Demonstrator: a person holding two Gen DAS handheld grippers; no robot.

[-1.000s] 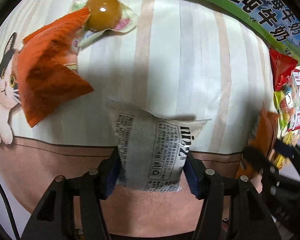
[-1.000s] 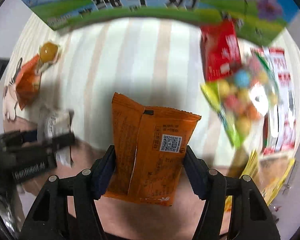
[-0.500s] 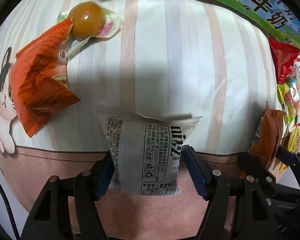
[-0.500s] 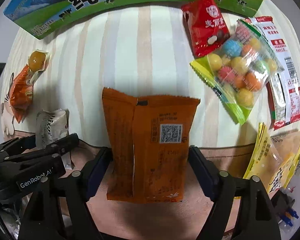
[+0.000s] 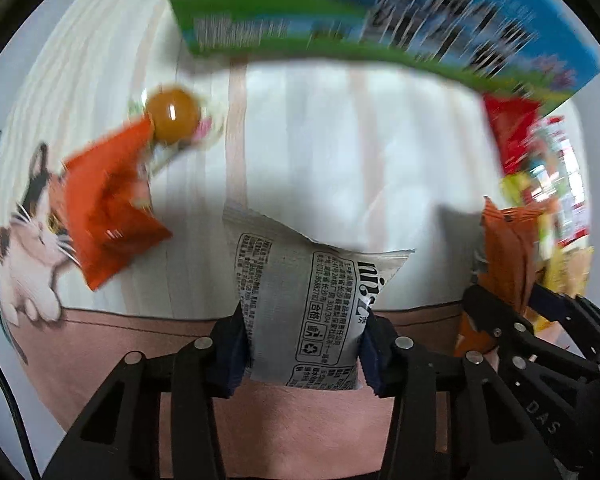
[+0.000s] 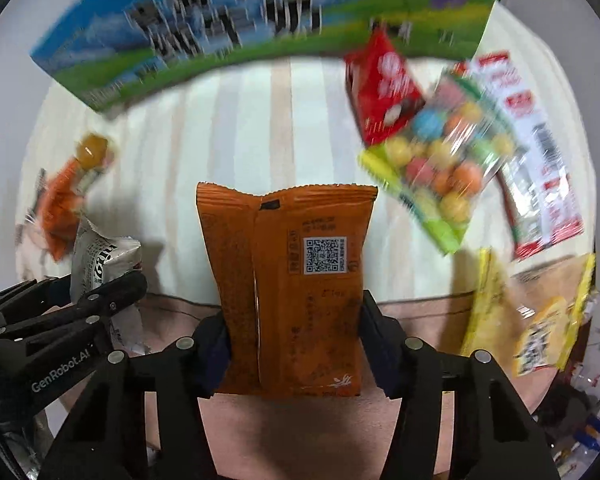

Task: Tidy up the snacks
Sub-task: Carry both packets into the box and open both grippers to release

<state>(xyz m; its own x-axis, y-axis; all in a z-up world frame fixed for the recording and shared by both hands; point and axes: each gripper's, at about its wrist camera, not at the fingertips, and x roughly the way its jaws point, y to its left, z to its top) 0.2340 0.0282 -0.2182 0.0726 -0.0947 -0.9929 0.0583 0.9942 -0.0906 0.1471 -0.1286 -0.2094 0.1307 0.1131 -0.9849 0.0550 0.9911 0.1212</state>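
Left tool (image 5: 304,354) had just clamped the grey packet (image 5: 308,300) | right tool (image 6: 294,346) had just clamped the orange packet (image 6: 288,280) | both above the desk (image 6: 240,128) | best kept upright, grips firm, towards the box (image 6: 228,24).

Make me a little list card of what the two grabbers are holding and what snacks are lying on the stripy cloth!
left gripper: shut on grey packet
right gripper: shut on orange packet
behind: milk carton box
lying at one side: red packet, bag of coloured balls
lying at other side: crumpled orange wrapper, round brown sweet
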